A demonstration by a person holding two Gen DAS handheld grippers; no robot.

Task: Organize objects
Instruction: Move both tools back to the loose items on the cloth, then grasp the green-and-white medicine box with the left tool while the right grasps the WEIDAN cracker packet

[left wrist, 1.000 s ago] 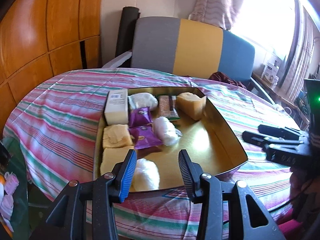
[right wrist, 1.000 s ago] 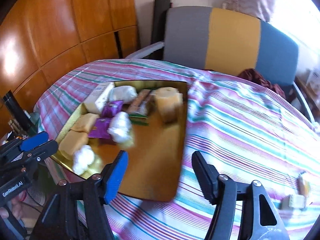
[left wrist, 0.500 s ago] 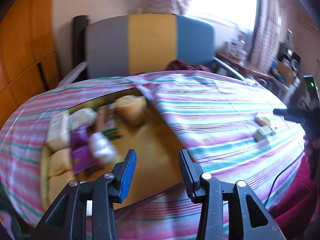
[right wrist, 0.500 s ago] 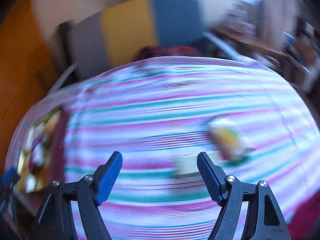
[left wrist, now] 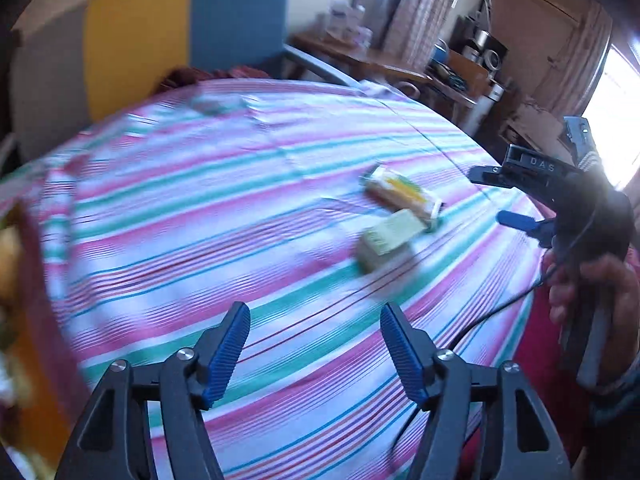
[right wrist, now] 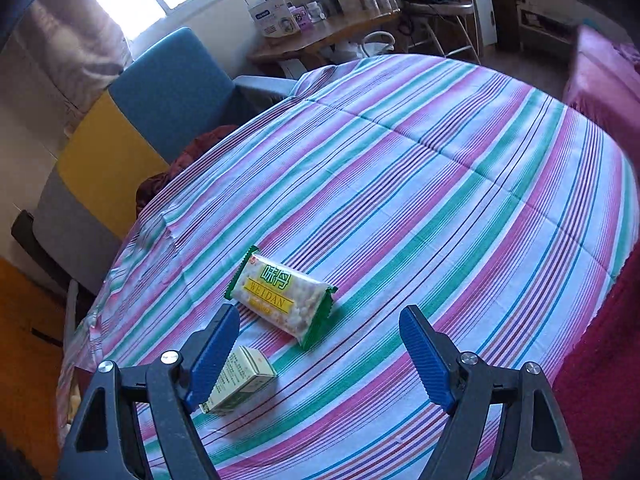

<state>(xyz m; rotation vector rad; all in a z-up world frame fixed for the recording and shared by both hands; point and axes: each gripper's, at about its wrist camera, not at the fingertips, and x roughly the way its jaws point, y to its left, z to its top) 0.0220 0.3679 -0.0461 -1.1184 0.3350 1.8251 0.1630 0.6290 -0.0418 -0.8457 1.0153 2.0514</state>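
Observation:
A green and yellow snack packet [right wrist: 280, 298] lies on the striped tablecloth, just ahead of my open, empty right gripper [right wrist: 320, 350]. A small pale green box [right wrist: 240, 382] lies beside it, partly behind the left finger [right wrist: 214, 354]. In the left wrist view the packet [left wrist: 402, 194] and the box [left wrist: 386, 242] lie ahead and to the right, blurred. My left gripper [left wrist: 316, 354] is open and empty above the cloth. The right gripper [left wrist: 520, 200] shows at that view's right edge, held in a hand. The gold tray [left wrist: 28, 360] is a blur at the left edge.
The round table [right wrist: 440, 168] carries a pink, green and blue striped cloth. A grey, yellow and blue chair [right wrist: 120, 140] stands behind it. A wooden desk [right wrist: 320, 36] with boxes stands under the window. A red bed [right wrist: 604, 80] is at the right.
Both grippers have swung right, away from the tray of items, to face the packet and the box. The right gripper has come close to them. The left jaws stand wider apart.

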